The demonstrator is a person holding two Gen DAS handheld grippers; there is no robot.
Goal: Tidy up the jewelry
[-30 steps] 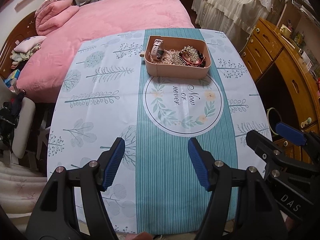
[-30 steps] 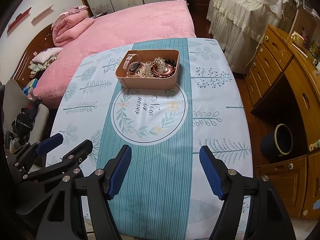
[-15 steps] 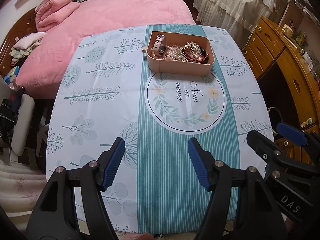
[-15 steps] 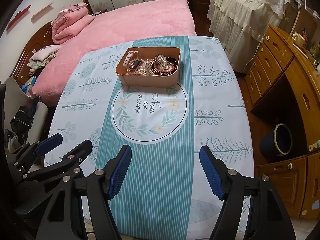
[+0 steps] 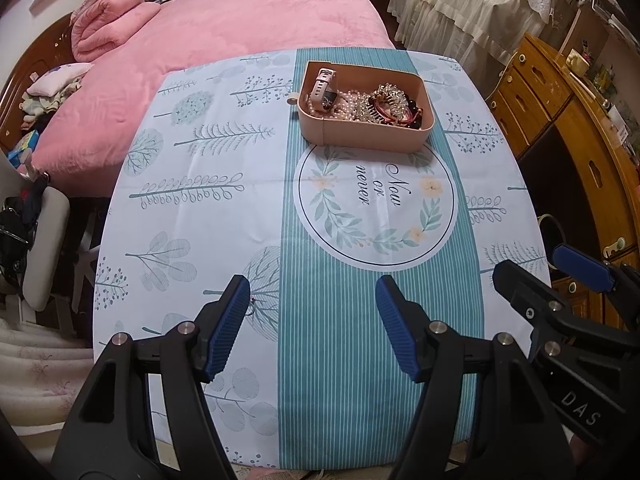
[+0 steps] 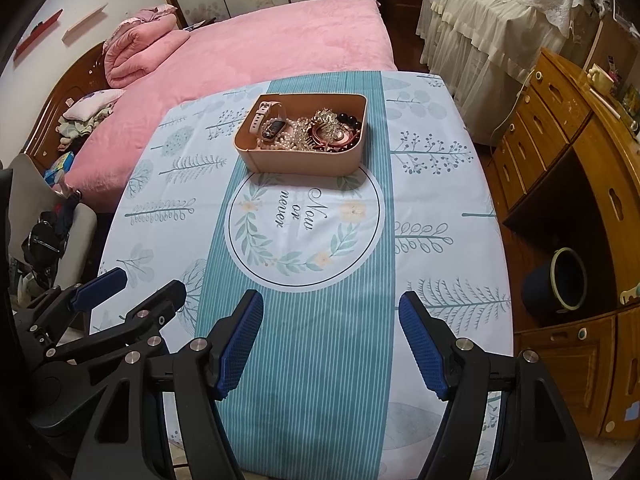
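The pink rectangular plastic box, long axis across the worktop, holds tangled jewelry; left tool and right tool gape wide, empty.

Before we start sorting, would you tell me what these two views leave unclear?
- Pink box, both views: its near wall hides the floor and the jewelry's lower layers.
- Jewelry pile: tangled and small; apart from the watch, separate pieces cannot be counted.
- Table's near edge: covered by the left gripper and right gripper.
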